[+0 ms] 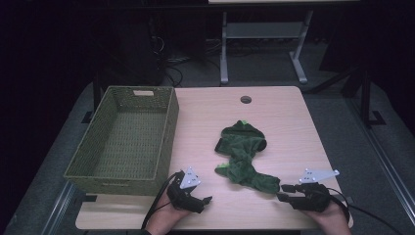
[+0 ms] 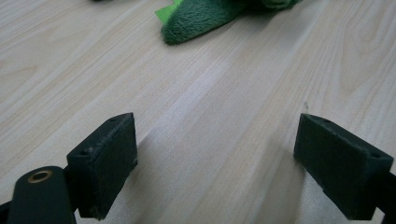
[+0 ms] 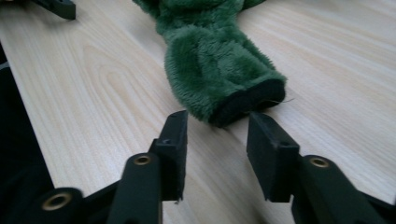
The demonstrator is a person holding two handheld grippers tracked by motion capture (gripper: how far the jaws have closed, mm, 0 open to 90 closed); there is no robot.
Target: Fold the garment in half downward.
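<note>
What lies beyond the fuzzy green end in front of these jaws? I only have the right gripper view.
Observer: The high view shows a whole green plush toy lying crumpled mid-table; your end is its near right tip.
Operator: Is the right gripper holding it?
Observer: No. The right gripper has its jaws apart just short of that tip, pads not touching it.
Operator: And the other hand?
Observer: The left gripper sits at the near edge, jaws wide open over bare table.
Operator: Any container around?
Observer: A woven green basket stands on the table's left side with nothing inside.
</note>
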